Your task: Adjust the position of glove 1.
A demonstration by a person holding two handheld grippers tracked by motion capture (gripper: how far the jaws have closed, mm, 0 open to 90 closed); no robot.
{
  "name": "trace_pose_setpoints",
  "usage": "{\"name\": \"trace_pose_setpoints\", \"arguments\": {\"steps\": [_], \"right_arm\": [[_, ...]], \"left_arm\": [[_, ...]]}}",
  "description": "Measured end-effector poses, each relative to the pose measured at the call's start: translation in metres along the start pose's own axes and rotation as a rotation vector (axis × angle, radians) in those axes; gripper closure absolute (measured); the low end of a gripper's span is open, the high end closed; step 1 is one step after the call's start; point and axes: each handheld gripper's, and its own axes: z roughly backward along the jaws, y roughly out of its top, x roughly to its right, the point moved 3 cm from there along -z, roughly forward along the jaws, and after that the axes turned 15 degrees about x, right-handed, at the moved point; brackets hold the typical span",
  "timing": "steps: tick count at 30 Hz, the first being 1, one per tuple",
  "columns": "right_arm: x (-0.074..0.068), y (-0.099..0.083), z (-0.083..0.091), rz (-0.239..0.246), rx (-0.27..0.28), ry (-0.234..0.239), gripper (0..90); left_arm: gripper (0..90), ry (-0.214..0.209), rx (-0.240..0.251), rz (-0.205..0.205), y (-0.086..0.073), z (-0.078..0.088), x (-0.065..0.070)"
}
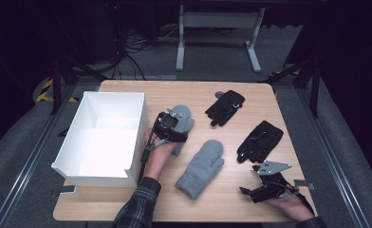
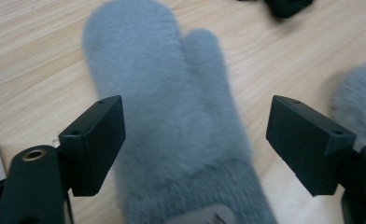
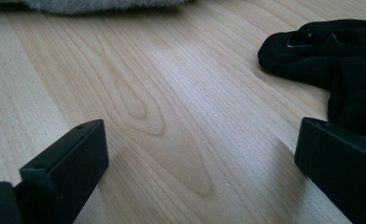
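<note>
While the left gripper (image 2: 195,149) stands spread astride the grey mitten (image 2: 172,116) lying flat on the worktop (image 1: 222,88) beside the white box (image 1: 103,137), probably to grasp it; the right gripper (image 3: 200,172) rests spread, holding nothing, near a black glove (image 3: 330,56).

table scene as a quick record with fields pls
table: wooden top
box: white, open, at left
mittens: two grey, far one under left gripper, near one lying free
gloves: two black, far and near
left gripper: jaws astride far mitten's cuff, not pressing it
right gripper: open over bare wood
</note>
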Motion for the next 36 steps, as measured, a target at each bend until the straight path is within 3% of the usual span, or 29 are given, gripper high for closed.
{"name": "trace_pose_setpoints", "arguments": {"steps": [7,8,10,16,19,21,28,36], "right_arm": [[0.000,0.000,0.000,0.000,0.000,0.000,3.2],[0.000,0.000,0.000,0.000,0.000,0.000,3.2],[0.000,0.000,0.000,0.000,0.000,0.000,3.3],[0.000,0.000,0.000,0.000,0.000,0.000,3.3],[0.000,0.000,0.000,-0.001,0.000,-0.001,3.3],[0.000,0.000,0.000,-0.001,0.000,0.000,3.3],[0.000,0.000,0.000,-0.001,0.000,-0.001,3.3],[0.000,0.000,0.000,-0.001,0.000,-0.001,3.3]], "left_arm": [[21.9,0.021,-0.050,0.027,-0.008,-0.019,-0.014],[23.3,0.004,-0.053,0.046,-0.010,-0.021,-0.016],[30.1,-0.024,-0.054,0.065,-0.011,-0.022,-0.017],[51.6,-0.063,-0.053,0.067,-0.013,-0.023,-0.016],[68.3,-0.076,-0.024,0.074,-0.015,-0.022,-0.017],[73.4,-0.081,-0.022,0.075,-0.014,-0.021,-0.017],[77.3,-0.111,-0.020,0.081,-0.009,-0.014,-0.016],[77.2,-0.186,-0.005,0.092,0.002,0.002,-0.003]]}}
